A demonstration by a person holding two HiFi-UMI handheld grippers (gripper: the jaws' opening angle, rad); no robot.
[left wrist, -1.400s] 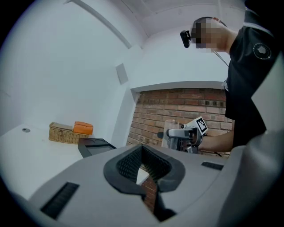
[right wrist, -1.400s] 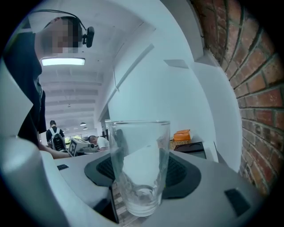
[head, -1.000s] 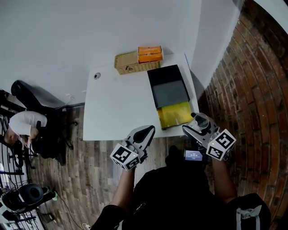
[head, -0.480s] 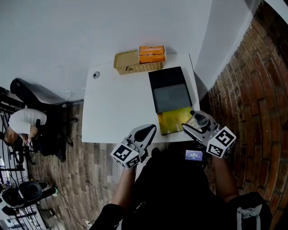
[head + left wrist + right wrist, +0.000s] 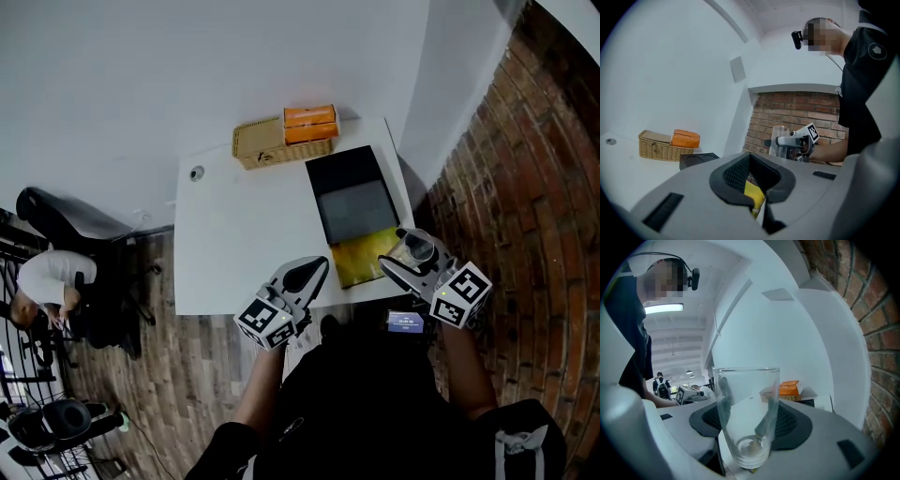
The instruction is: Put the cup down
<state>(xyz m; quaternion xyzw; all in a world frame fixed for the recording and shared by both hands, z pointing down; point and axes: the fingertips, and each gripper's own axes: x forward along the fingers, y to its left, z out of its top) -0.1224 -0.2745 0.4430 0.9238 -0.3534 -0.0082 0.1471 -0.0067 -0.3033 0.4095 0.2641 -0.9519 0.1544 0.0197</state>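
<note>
A clear glass cup [image 5: 747,418] stands upright between the jaws of my right gripper [image 5: 751,427], which is shut on its lower half. In the head view the right gripper [image 5: 405,255] holds the cup [image 5: 418,249] over the front right corner of the white table [image 5: 244,234], beside a yellow sheet [image 5: 359,260]. My left gripper [image 5: 309,273] hovers at the table's front edge, jaws together and holding nothing. In the left gripper view its dark pads [image 5: 736,176] meet, and the cup [image 5: 780,138] shows beyond them.
A black tray [image 5: 352,192] lies on the right side of the table. A wicker basket [image 5: 265,141] with orange boxes [image 5: 311,122] sits at the back edge. A small round object [image 5: 196,173] lies at the back left. A brick wall [image 5: 525,187] runs along the right.
The right gripper with the cup has come slightly forward over the table's front right corner. The left gripper has barely moved.
</note>
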